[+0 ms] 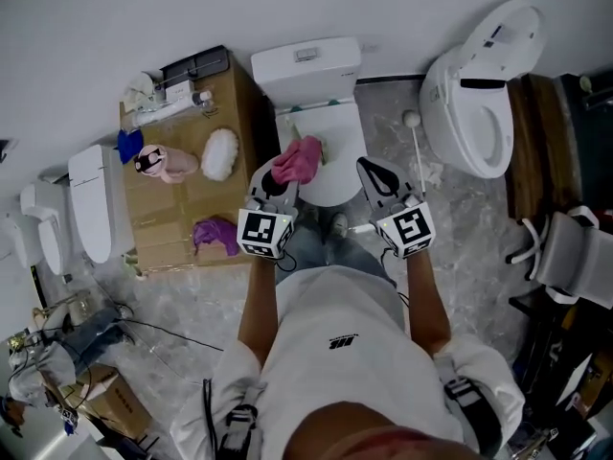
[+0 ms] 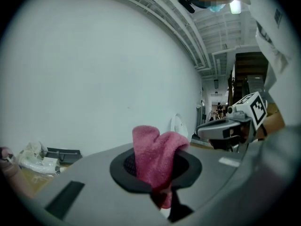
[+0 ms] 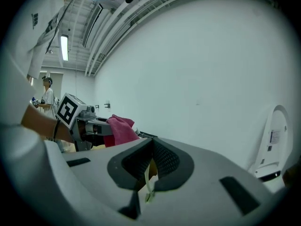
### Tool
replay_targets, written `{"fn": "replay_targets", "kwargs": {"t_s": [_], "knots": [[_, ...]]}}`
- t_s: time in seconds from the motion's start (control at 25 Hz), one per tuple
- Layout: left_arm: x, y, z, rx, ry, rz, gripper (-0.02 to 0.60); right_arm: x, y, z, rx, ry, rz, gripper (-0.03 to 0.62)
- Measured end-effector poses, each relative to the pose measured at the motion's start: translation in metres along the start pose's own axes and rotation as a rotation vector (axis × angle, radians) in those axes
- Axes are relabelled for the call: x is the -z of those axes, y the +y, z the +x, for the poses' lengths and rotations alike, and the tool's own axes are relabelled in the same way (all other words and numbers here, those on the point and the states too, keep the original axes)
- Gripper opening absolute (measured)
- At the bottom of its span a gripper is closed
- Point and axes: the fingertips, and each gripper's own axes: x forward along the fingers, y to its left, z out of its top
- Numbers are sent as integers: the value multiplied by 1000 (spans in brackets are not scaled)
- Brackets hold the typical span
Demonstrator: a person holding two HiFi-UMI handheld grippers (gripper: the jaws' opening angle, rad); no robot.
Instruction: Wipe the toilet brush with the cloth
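Cardboard box (image 1: 163,214), left: carries a white puff (image 1: 219,153) and a purple rag (image 1: 213,233) on top. Left tool (image 1: 274,186): clamped on the pink cloth (image 2: 157,154) over the middle toilet bowl (image 1: 330,202), whose contents are hidden; the cloth looks soft and light, best pinched at a bunched fold. Right tool (image 1: 375,175): closed on a thin pale strip (image 3: 148,185); the toilet brush (image 1: 417,156), probably stiff, light and slippery, is just right of it, held or not I cannot tell.
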Motion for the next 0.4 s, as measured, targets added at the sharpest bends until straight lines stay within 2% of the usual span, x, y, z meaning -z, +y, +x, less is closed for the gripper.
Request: {"fn": "replay_targets", "kwargs": {"t_s": [0.16, 0.4], "knots": [[-16, -15, -13, 13, -8, 31, 54, -10, 8, -15, -20, -6, -14, -3], [-41, -35, -35, 1, -12, 36, 54, -29, 19, -36, -57, 5, -30, -3]]}}
